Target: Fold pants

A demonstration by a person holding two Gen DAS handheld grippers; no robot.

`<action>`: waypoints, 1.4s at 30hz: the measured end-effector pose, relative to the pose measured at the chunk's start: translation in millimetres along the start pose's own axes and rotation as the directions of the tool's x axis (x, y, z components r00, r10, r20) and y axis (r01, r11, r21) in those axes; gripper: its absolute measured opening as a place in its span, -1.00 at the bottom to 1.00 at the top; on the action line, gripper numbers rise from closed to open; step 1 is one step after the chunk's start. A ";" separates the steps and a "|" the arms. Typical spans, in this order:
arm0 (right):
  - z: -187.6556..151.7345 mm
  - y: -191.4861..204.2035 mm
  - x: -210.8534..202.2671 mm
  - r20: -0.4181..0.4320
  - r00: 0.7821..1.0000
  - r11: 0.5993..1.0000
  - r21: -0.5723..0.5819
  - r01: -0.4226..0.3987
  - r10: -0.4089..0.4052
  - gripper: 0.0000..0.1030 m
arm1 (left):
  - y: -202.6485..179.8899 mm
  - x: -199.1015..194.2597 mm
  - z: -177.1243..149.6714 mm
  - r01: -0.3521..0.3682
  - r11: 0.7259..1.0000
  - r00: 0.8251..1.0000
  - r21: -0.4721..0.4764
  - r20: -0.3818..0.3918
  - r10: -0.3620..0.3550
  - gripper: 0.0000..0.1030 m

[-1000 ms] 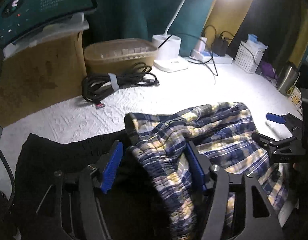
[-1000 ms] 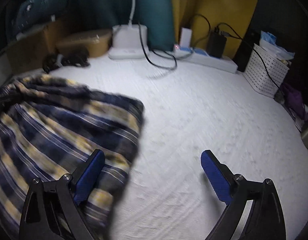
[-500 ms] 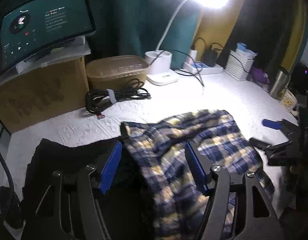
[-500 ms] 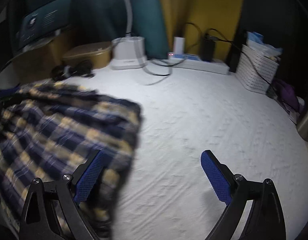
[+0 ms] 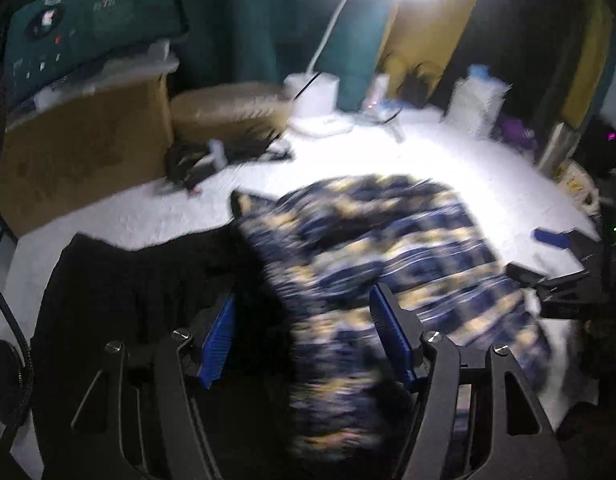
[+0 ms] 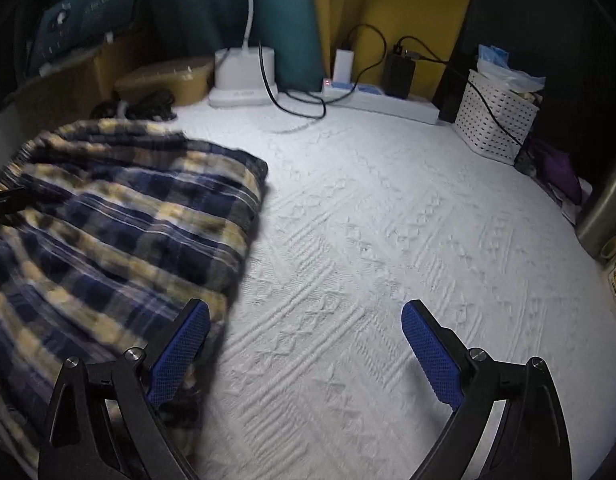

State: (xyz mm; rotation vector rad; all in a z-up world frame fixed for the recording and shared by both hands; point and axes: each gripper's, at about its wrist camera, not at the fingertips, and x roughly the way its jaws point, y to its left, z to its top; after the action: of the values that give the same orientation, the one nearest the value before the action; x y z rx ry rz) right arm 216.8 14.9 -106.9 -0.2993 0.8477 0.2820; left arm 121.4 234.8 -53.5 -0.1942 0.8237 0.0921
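Note:
Blue and yellow plaid pants (image 5: 388,256) lie bunched on the white textured table cover (image 6: 388,240), and show at the left of the right wrist view (image 6: 120,224). A black garment (image 5: 140,280) lies to their left. My left gripper (image 5: 304,336) is open above where the two garments meet, holding nothing. My right gripper (image 6: 304,344) is open and empty at the pants' right edge, its left finger (image 6: 180,348) over the cloth. It also shows at the right of the left wrist view (image 5: 540,256).
At the back stand a cardboard box (image 5: 80,144) with a monitor (image 5: 92,20), a tan basket (image 5: 228,108), coiled black cable (image 5: 212,156), a lamp base (image 6: 244,76), a power strip (image 6: 384,100) and a white perforated basket (image 6: 496,116). A steel mug (image 6: 604,212) stands at right.
The left gripper has drawn up and back from the pants, which now lie lower and farther away. The right gripper has stayed open beside the pants' edge.

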 end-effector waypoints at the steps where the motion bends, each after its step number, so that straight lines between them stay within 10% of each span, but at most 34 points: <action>1: -0.5 0.1 -2.6 0.004 1.000 1.000 0.002 -0.012 0.012 0.89 | -4.3 -4.5 -0.3 0.013 1.000 1.000 0.011 0.013 -0.013 0.29; 42: -70.8 22.1 -45.9 0.001 1.000 1.000 -0.014 -0.024 0.024 0.89 | -21.2 -27.7 -63.3 -0.061 0.998 0.998 0.009 -0.024 0.061 0.29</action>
State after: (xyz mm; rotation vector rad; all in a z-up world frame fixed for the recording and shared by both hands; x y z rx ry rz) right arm 131.2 3.5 -119.1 -0.3016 0.8488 0.3109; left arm 60.4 200.8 -72.2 -0.1626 0.8545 0.1438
